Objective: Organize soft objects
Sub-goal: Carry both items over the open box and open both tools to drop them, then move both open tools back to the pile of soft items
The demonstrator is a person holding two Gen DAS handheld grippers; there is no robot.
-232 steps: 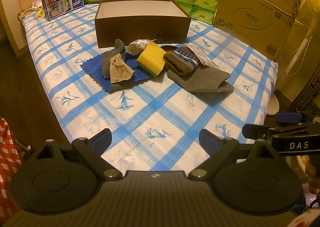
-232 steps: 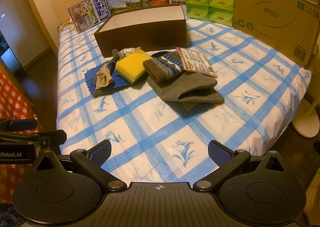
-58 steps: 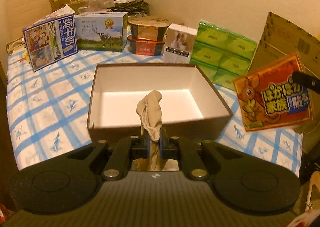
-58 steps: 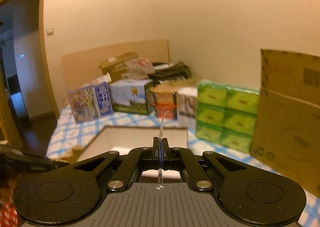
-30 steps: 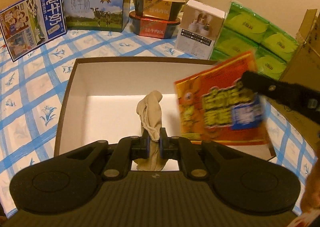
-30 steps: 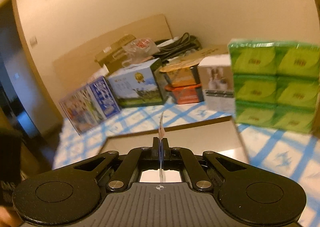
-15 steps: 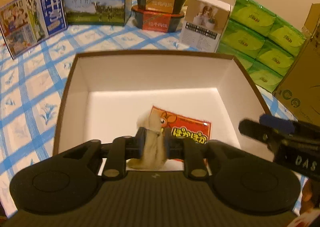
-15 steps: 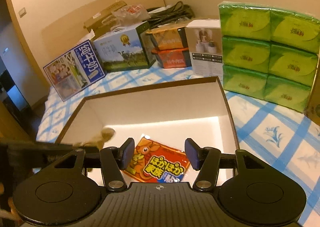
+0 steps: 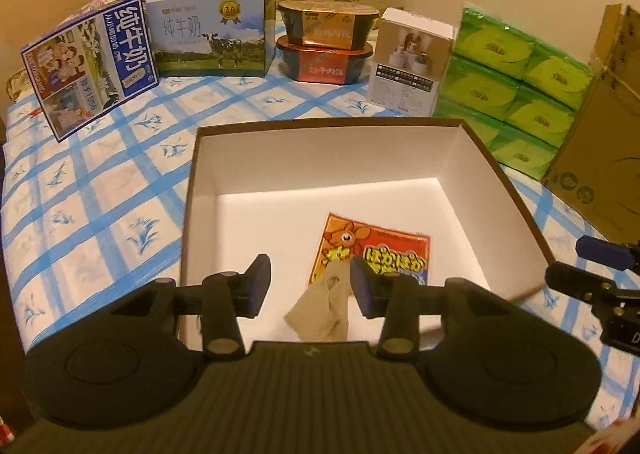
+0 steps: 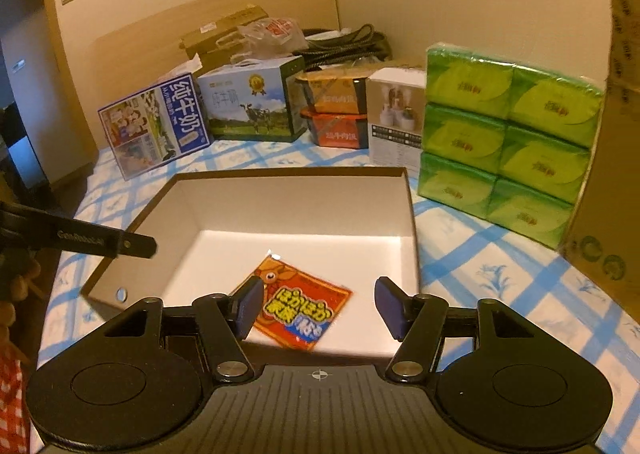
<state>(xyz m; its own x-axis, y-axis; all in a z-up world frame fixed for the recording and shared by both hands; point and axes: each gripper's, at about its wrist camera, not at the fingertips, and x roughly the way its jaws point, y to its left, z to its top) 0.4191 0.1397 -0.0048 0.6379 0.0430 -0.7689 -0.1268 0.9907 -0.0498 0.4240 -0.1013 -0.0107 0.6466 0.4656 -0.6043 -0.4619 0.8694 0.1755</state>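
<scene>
A brown box with a white inside [image 9: 400, 142] stands on the checked bedspread; it also shows in the right wrist view [image 10: 292, 206]. An orange heat-pad packet [image 9: 384, 250] lies flat on its floor, also seen in the right wrist view [image 10: 300, 310]. A beige stocking [image 9: 324, 310] lies in the box beside the packet, partly over its near corner. My left gripper [image 9: 311, 286] is open and empty just above the stocking. My right gripper [image 10: 318, 308] is open and empty above the packet. The other soft things are out of view.
Milk cartons [image 9: 208, 38], stacked food tubs [image 9: 328, 42], a white carton [image 9: 412, 62] and green tissue packs [image 9: 516, 90] line the far side. A large cardboard box [image 9: 608, 158] stands at the right. A part of the right gripper [image 9: 600, 278] is beside the box's right wall.
My left gripper opened and let the beige stocking drop into the box. My right gripper opened a little wider and drew back from the packet.
</scene>
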